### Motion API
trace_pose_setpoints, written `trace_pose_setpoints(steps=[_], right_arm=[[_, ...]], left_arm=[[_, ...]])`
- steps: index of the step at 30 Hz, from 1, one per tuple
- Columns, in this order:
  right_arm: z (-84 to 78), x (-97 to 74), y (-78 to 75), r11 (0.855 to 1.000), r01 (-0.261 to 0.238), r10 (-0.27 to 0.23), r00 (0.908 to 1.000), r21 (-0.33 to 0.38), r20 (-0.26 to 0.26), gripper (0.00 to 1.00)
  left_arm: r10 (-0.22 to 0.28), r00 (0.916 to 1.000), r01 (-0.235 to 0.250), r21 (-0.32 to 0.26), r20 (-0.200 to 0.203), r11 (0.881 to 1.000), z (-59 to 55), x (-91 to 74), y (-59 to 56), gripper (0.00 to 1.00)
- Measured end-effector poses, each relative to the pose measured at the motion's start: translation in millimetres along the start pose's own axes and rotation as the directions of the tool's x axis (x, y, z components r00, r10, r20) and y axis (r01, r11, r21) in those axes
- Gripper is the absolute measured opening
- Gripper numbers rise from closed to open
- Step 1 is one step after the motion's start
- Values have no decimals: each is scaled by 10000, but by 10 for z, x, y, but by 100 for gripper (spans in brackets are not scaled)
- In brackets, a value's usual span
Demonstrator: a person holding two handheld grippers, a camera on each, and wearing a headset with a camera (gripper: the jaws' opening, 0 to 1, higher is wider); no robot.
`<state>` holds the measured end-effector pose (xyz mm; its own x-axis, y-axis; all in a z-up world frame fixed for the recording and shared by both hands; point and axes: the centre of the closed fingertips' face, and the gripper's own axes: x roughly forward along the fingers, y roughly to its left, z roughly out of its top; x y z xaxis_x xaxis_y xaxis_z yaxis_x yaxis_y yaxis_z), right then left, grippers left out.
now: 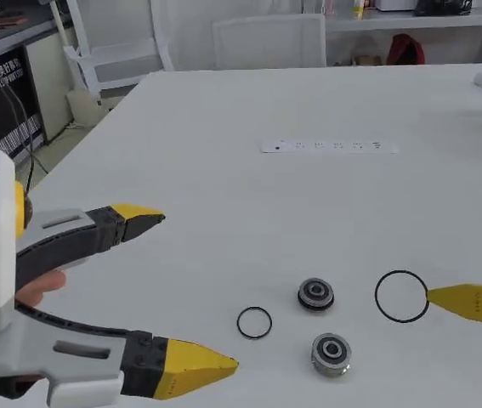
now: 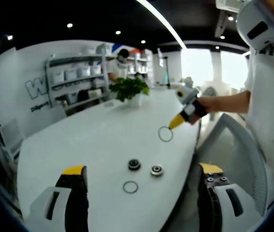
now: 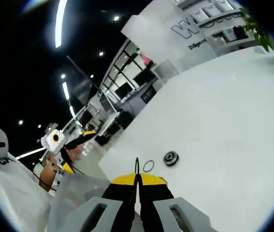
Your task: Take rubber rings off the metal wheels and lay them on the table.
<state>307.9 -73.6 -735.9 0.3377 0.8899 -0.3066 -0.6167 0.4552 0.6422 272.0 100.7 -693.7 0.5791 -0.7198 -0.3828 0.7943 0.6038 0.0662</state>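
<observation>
White workbench [image 1: 309, 195], wheels up front. The right gripper [image 1: 434, 297], jaws together, pinches the large rubber ring [image 1: 376, 296] just beside two metal wheels [image 1: 315, 294]. A small ring [image 1: 239, 323] lies nearby. The left gripper [image 1: 200, 291] gapes wide. Risk: the ring may cling to the jaws on release and flick away.

wht table [image 1: 223, 195], shelves [image 2: 74, 79] in bkgd

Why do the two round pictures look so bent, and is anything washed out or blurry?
Left gripper view: fisheye curves the table, windows glare white. Right gripper view: tilted, ceiling lights smear into arcs. Head view: straight, evenly lit, faint shadows under the metal wheels.
</observation>
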Motion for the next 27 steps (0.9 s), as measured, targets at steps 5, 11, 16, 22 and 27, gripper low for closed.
trace_pose_setpoints(steps=[5, 11, 16, 22, 27], right_arm=[[29, 58, 63, 9999, -58, 58, 10000, -96, -8, 0], [69, 133, 158, 9993, -195, 193, 9998, -306, -75, 0], [86, 201, 181, 9987, -224, 214, 9995, -449, -216, 0], [128, 279, 249, 9976, -303, 286, 9992, -620, -284, 0], [139, 373, 318, 9966, -389, 362, 9987, -733, -366, 0]], left_arm=[[343, 9994, -346, -246, -107, 9991, -87, -106, 66, 100], [606, 9981, -608, -453, -50, 9971, -162, -205, 127, 100], [809, 9967, -810, -586, -36, 9950, -230, -284, 168, 100], [1047, 9945, -1051, -761, -94, 9915, -331, -390, 221, 100], [1139, 9934, -1143, -913, -102, 9892, -403, -445, 235, 100]])
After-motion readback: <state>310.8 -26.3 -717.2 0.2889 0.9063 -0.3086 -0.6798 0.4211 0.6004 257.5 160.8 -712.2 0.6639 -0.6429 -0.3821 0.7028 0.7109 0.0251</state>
